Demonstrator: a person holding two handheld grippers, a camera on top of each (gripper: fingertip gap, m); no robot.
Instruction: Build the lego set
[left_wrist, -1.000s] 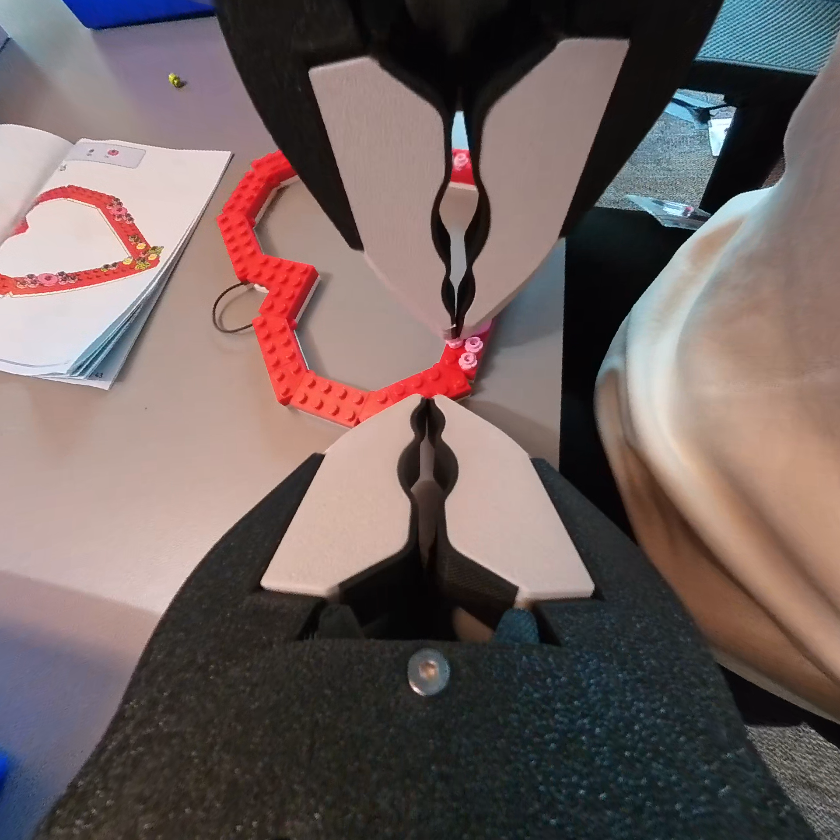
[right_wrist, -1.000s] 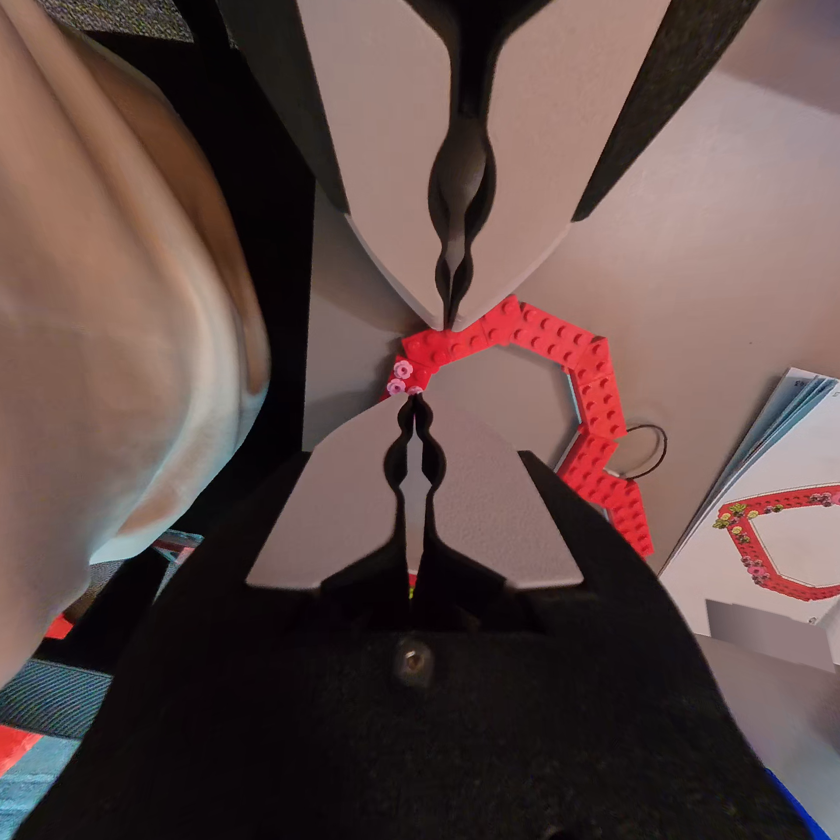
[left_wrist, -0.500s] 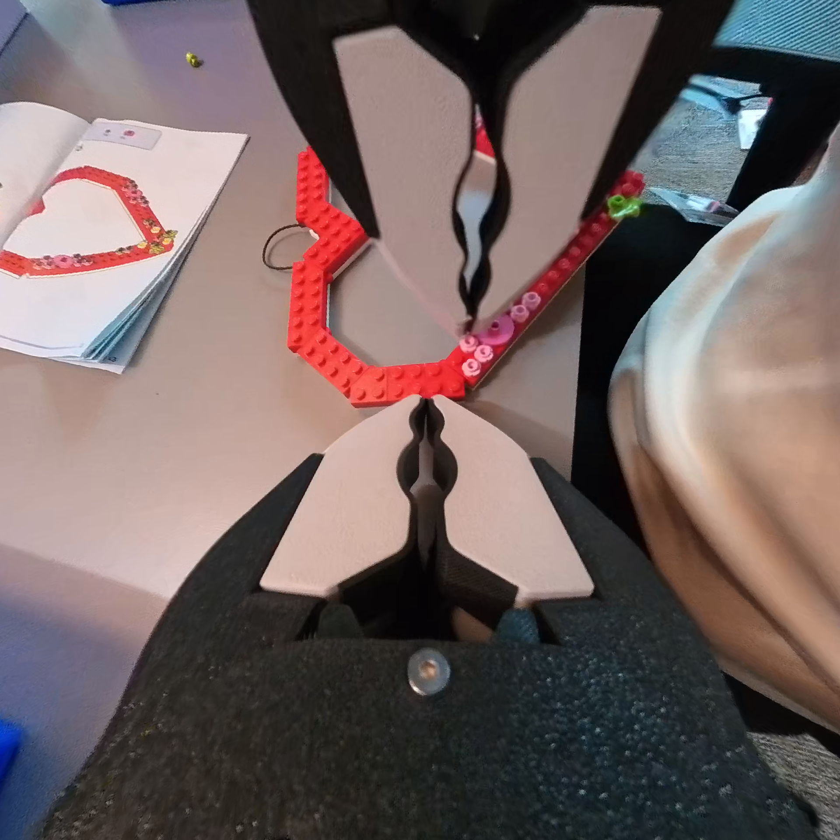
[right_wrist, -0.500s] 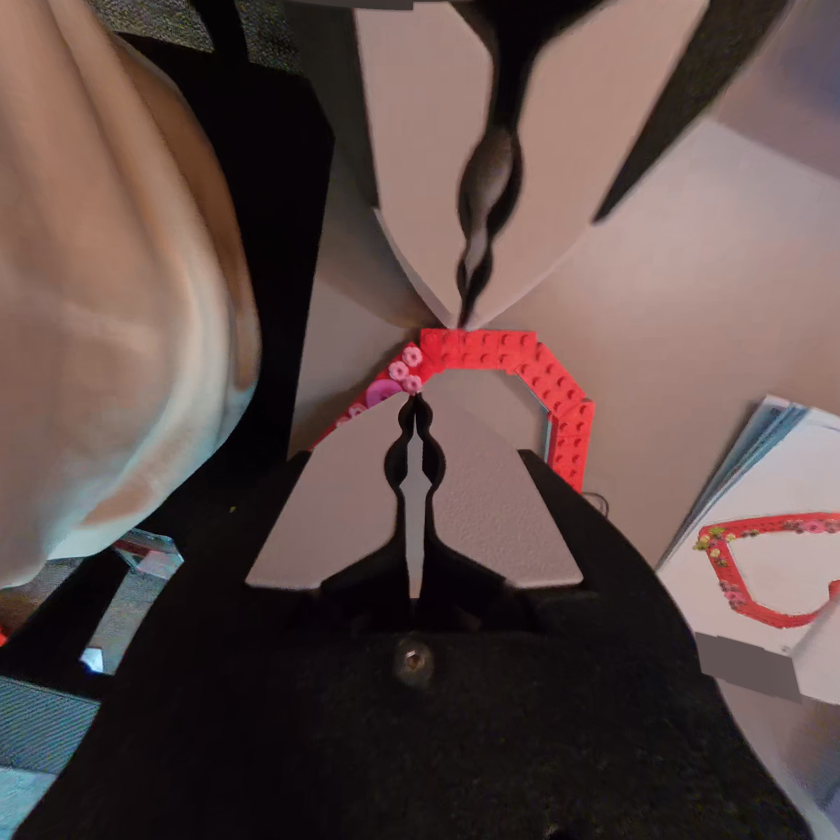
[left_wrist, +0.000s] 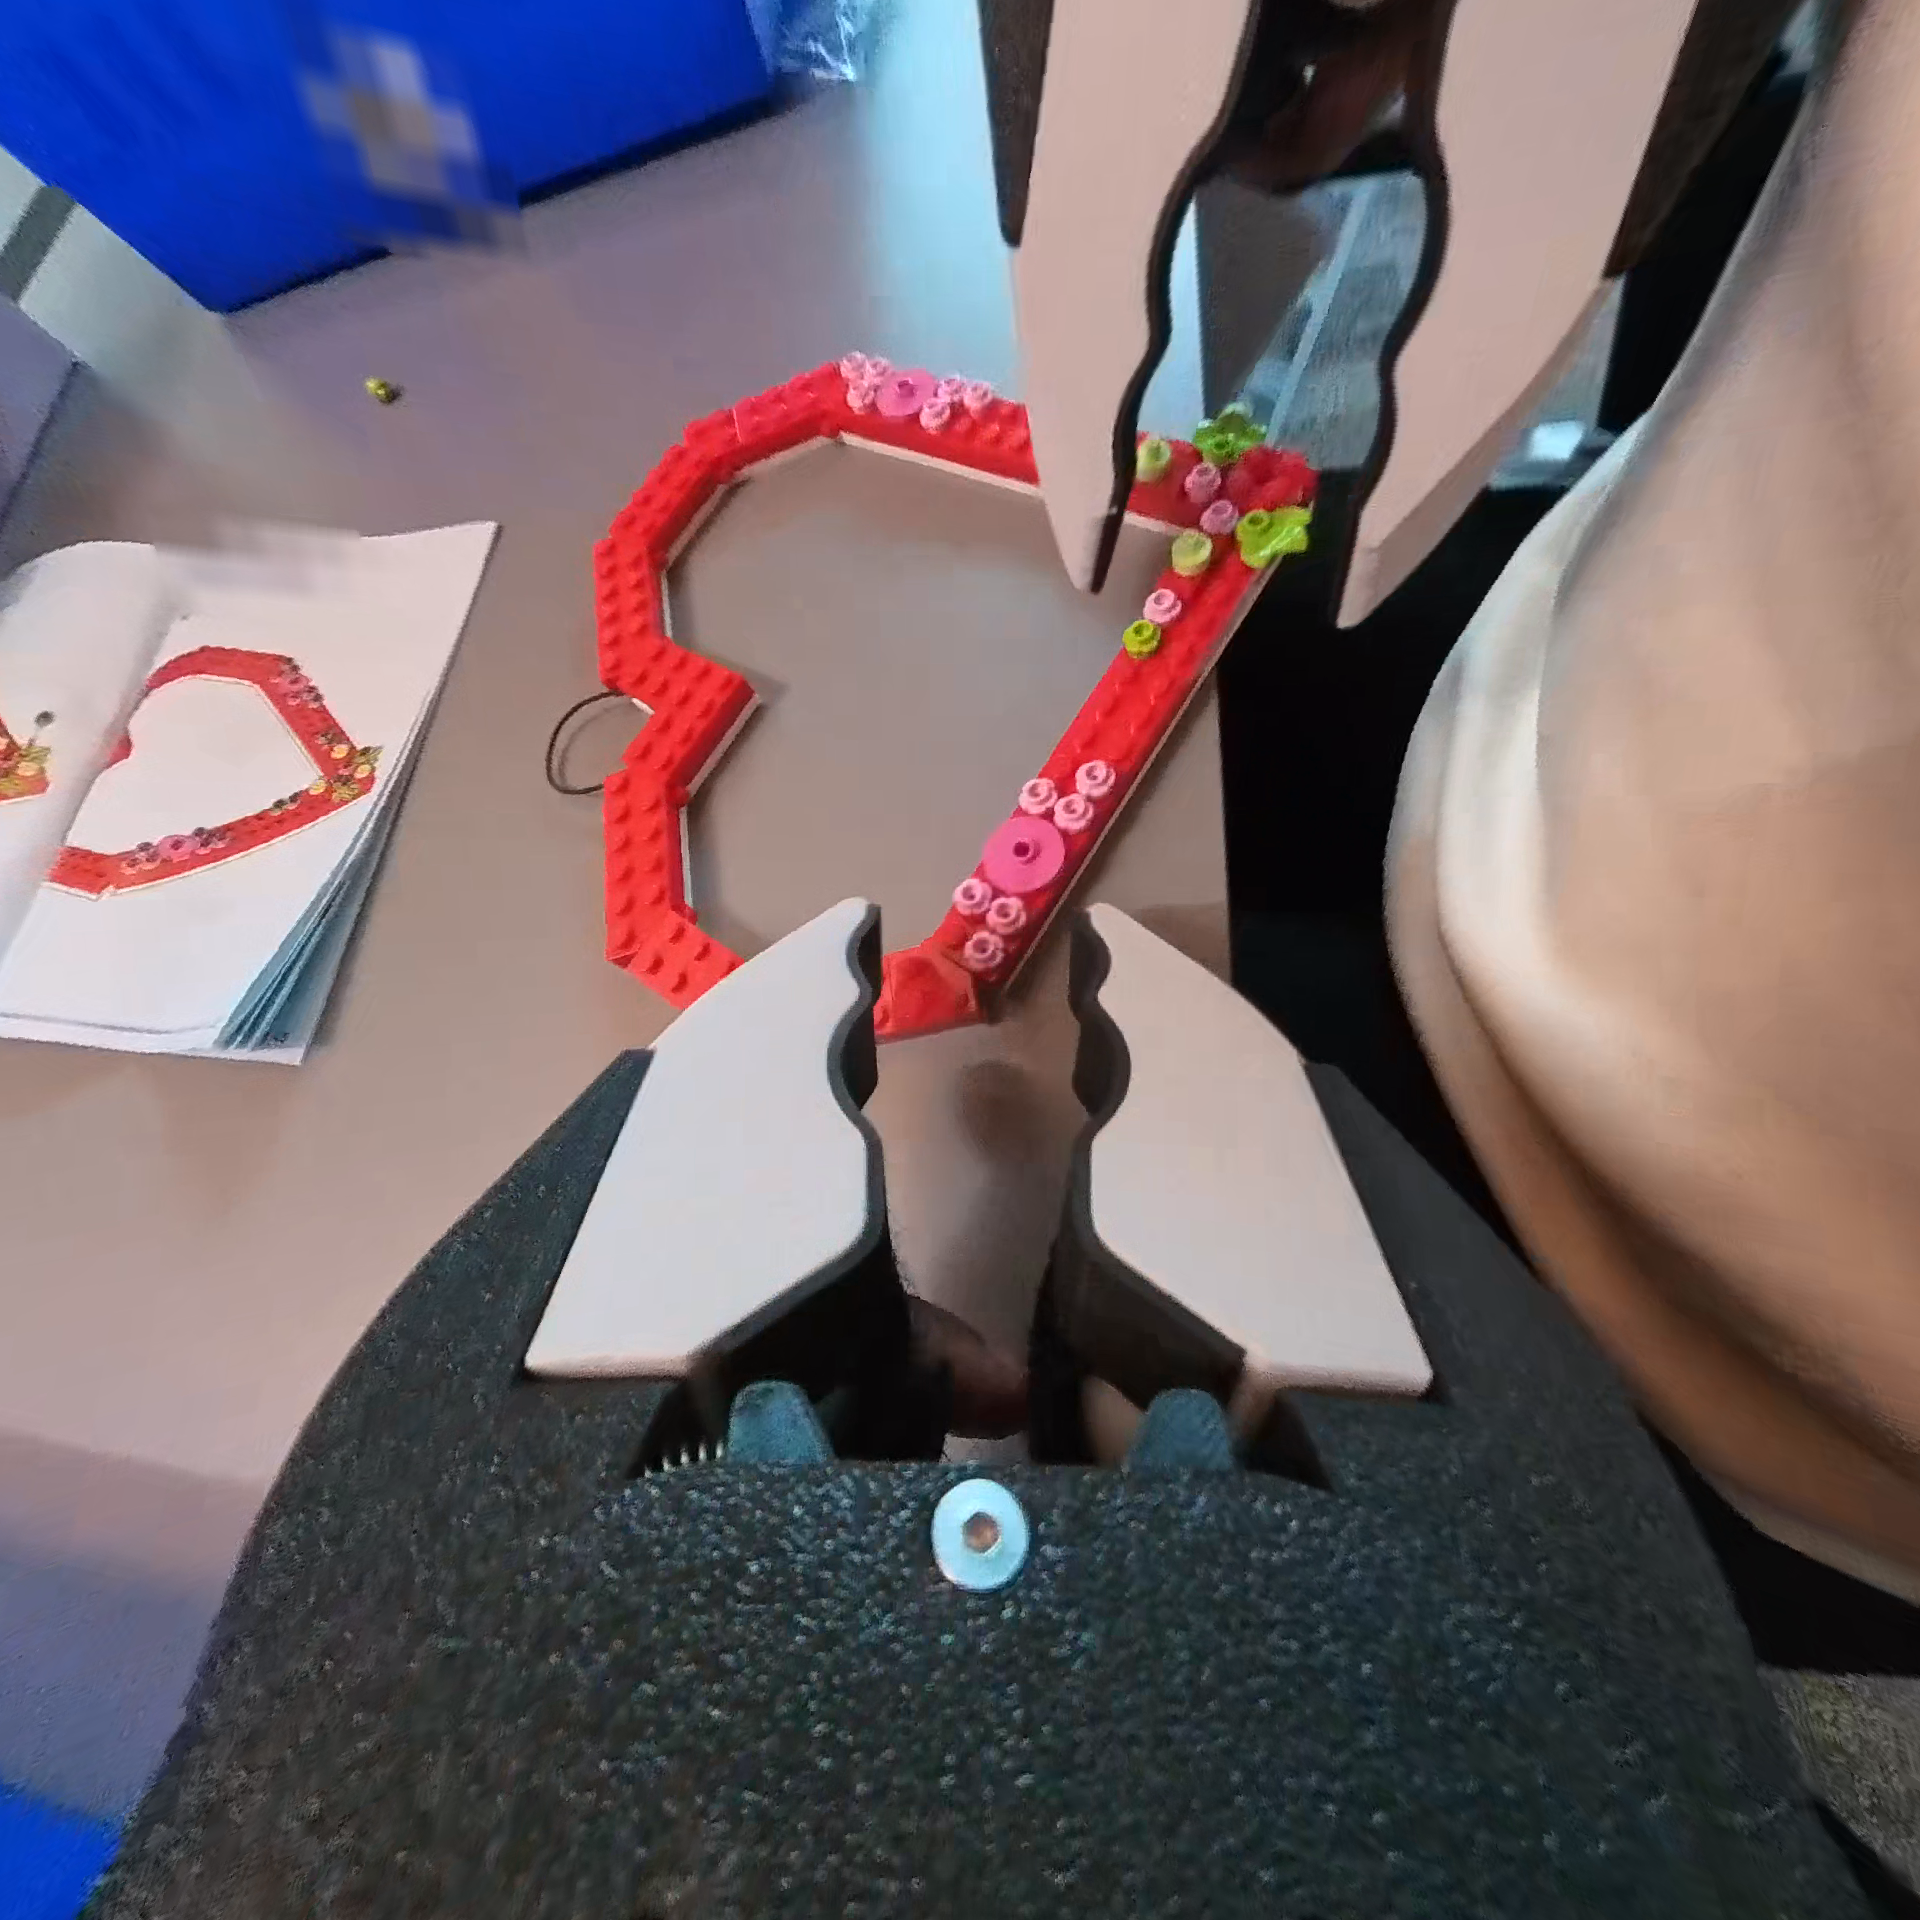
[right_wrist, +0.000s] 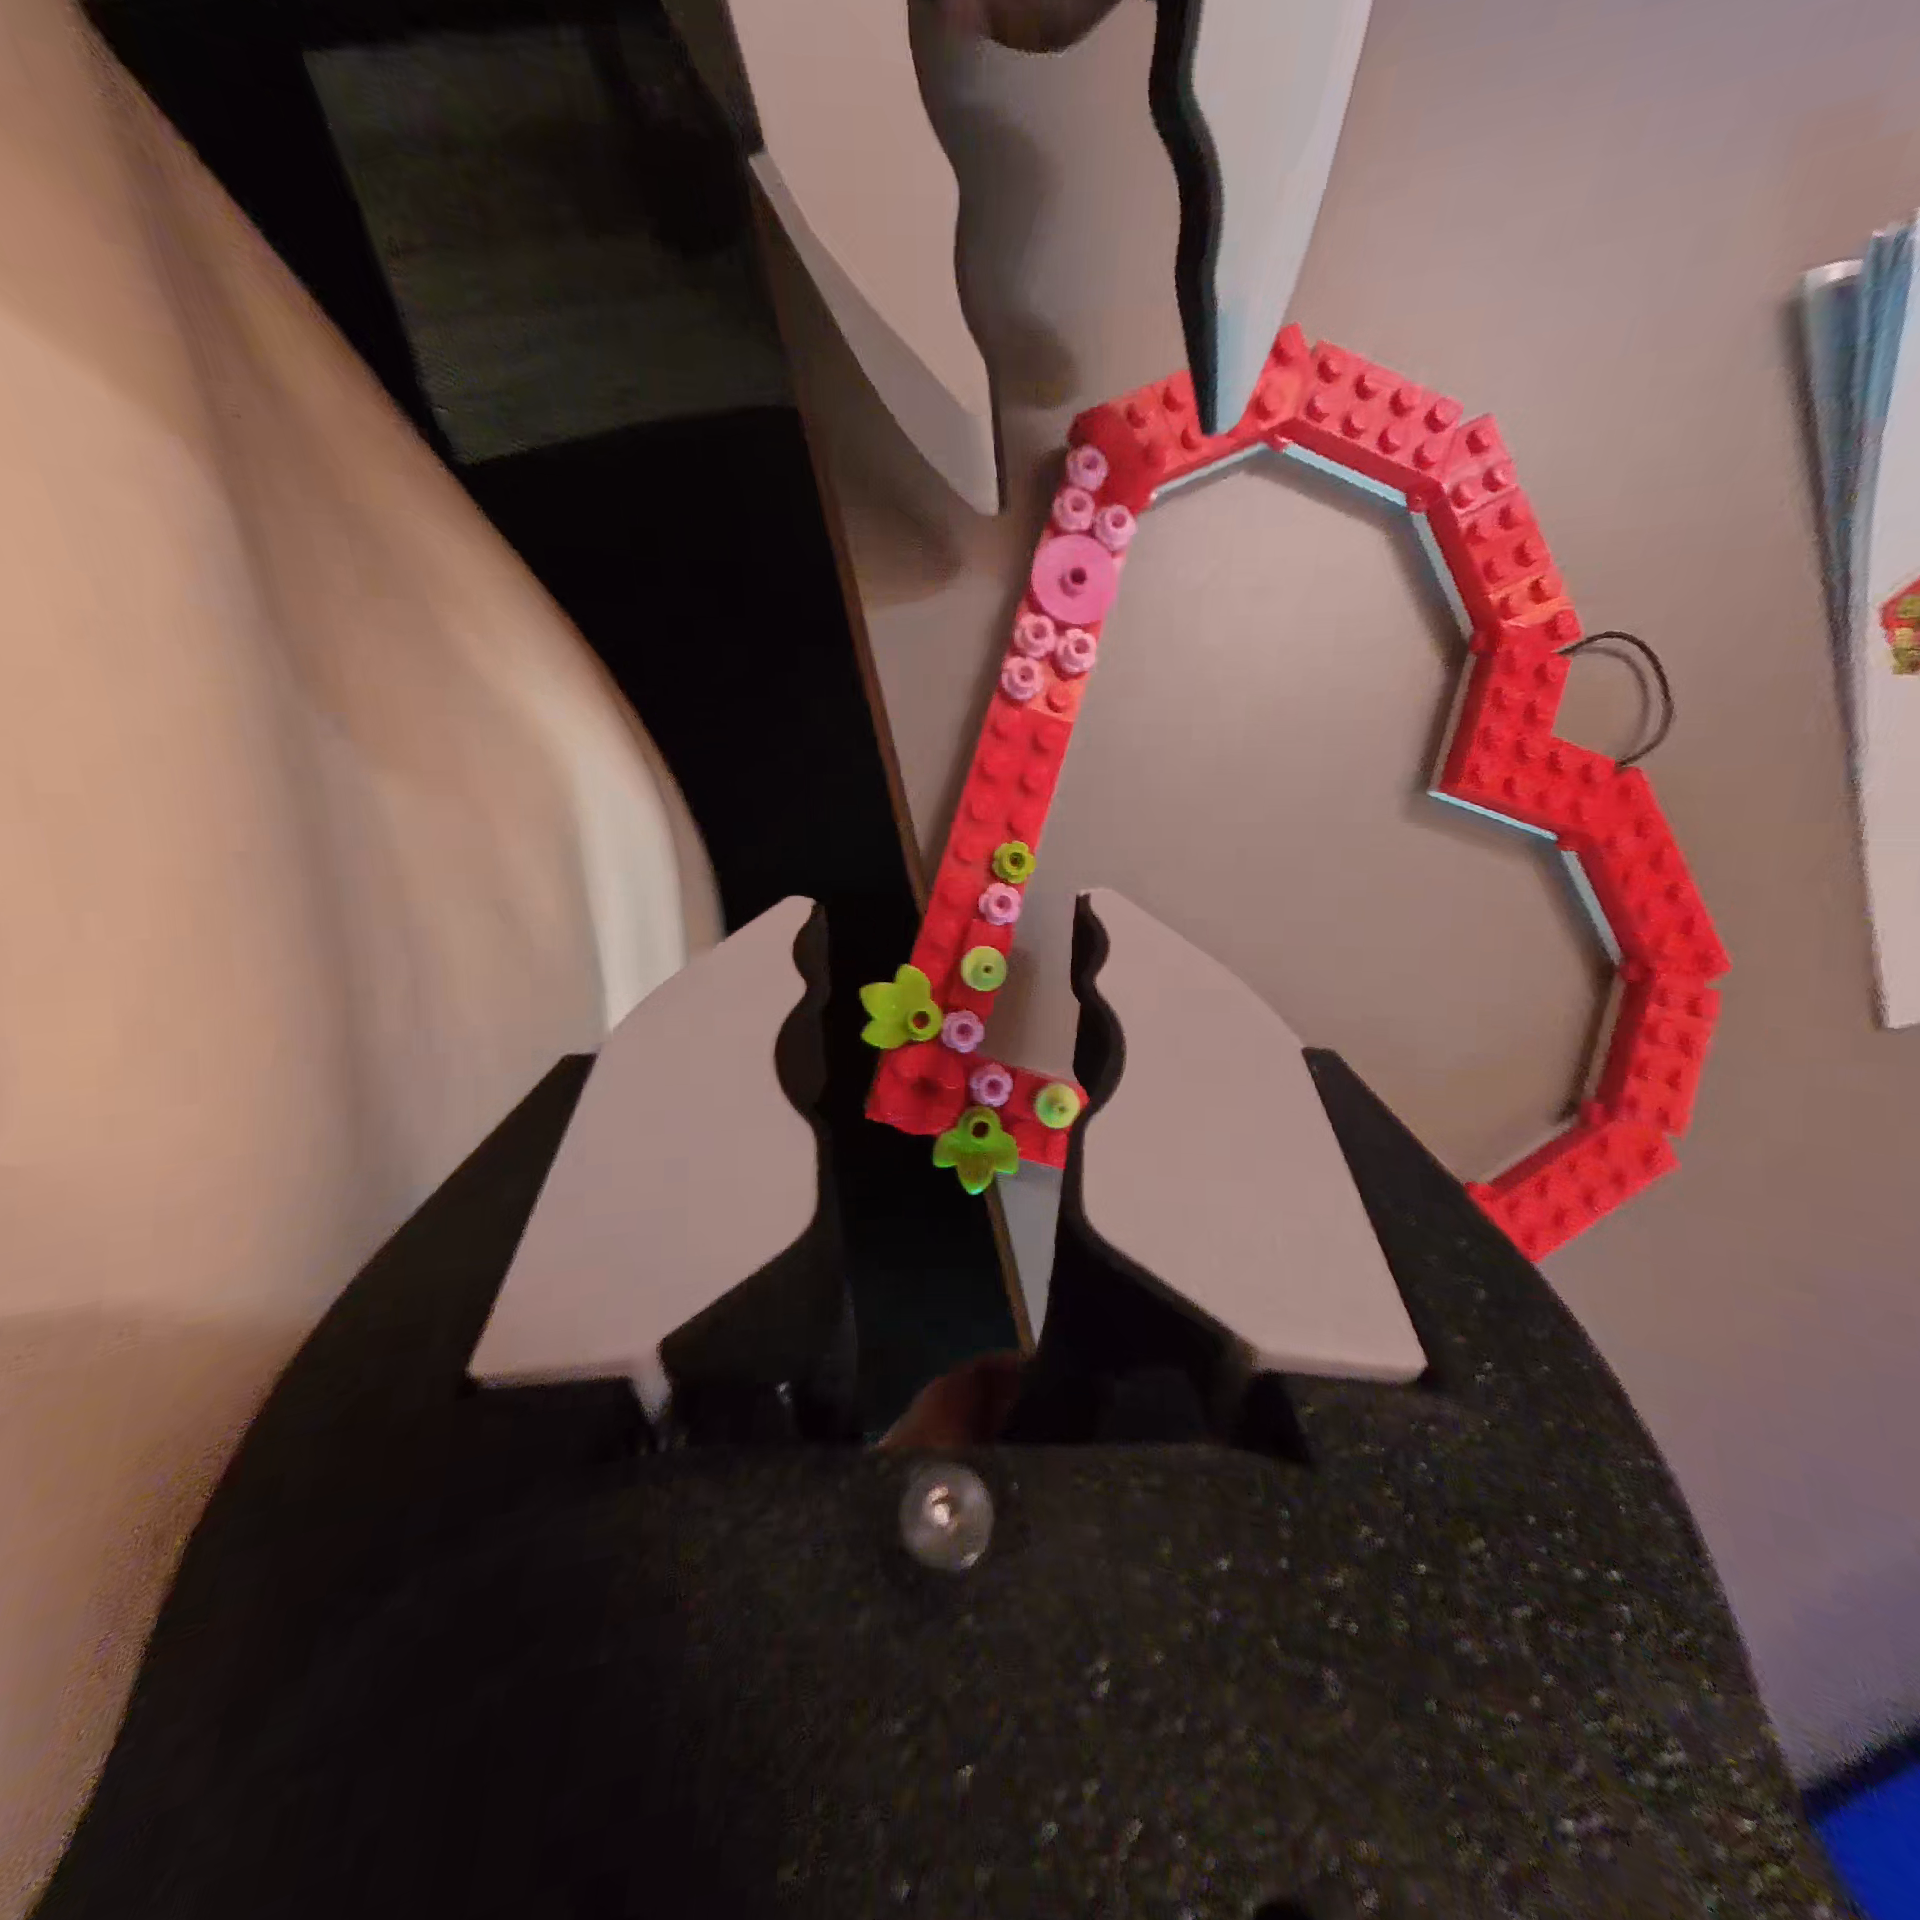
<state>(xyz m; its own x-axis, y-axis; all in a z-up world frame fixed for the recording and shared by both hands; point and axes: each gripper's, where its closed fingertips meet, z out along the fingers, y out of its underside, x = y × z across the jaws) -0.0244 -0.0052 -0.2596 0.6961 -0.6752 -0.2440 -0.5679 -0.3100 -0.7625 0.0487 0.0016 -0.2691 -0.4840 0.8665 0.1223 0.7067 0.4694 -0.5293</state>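
1. While its 2 pale fingers stand spread apart with nothing between them, the left gripper (left_wrist: 977, 925) hovers at the lower rounded lobe of the red lego heart (left_wrist: 665, 727), its tips to either side of the frame's edge there.
2. Opposite it, the right gripper (right_wrist: 945, 914) is likewise spread wide and holds nothing; the pointed corner of the heart, with its green leaf pieces (right_wrist: 899, 1006), lies between its fingers in the right wrist view.
3. That heart frame lies flat on the grey desk (left_wrist: 260, 1143), with 1 straight side running along the desk's edge, just beside a person's pale sleeve (left_wrist: 1662, 935).
4. Pink flower studs (left_wrist: 1023, 852) sit in clusters on both straight sides, and small green studs near the point.
5. Attached at the notch between the 2 lobes is a thin dark loop of cord (left_wrist: 582, 748).
6. Left of the heart, an open instruction booklet (left_wrist: 229, 790) rests on the desk, apart from the frame.
7. Farther back sit a tiny yellow piece (left_wrist: 382, 390) and a blue bin (left_wrist: 312, 125).
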